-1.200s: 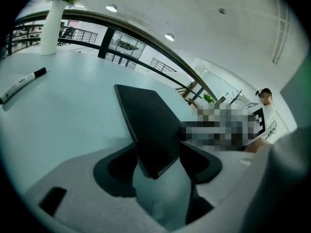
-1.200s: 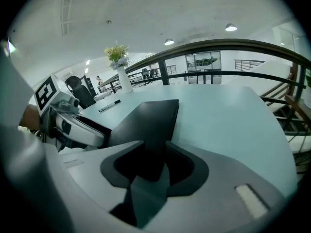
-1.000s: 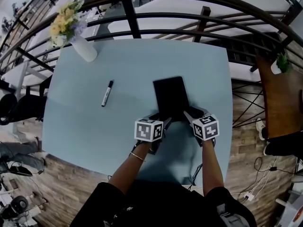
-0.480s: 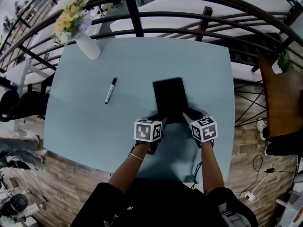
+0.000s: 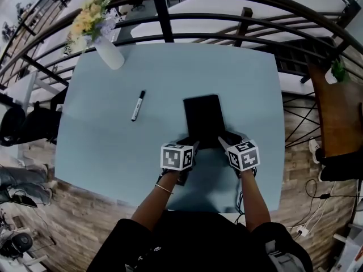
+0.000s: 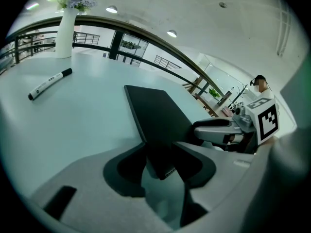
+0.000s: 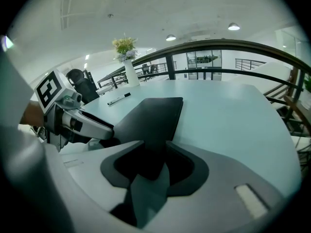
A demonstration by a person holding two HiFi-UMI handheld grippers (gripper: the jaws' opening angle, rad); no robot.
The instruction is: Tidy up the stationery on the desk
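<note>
- A black notebook [image 5: 203,118] lies flat on a pale blue table [image 5: 108,146]. It sits a little right of the middle, with its long sides running from near to far.
- The notebook is a thin, plain rectangle with a dark matte cover and rounded corners. No print or markings can be made out on it.
- In the left gripper view its near left corner shows a slim edge with a small lighter detail, too small to identify.
- The person's arms reach in from the near edge of the table, with a hand-held gripper at each near corner of the notebook.
- The left gripper [image 5: 190,146] has just been closing its jaws. They now stand about half apart, with the notebook's near left corner filling the gap, and the pads appear to press on both sides of it.
- The right gripper [image 5: 227,140] has its jaws set wide, one on each side of the notebook's near right corner. The corner fills the space between them, and they appear to grip it.
- Both grippers tilt downward toward the table, their marker cubes facing up.
- A black and white marker pen [image 5: 138,105] lies on the table well to the left of the notebook, apart from both grippers.
- A white vase [image 5: 109,52] of yellow and pale purple flowers [image 5: 85,21] stands at the table's far left corner.
</note>
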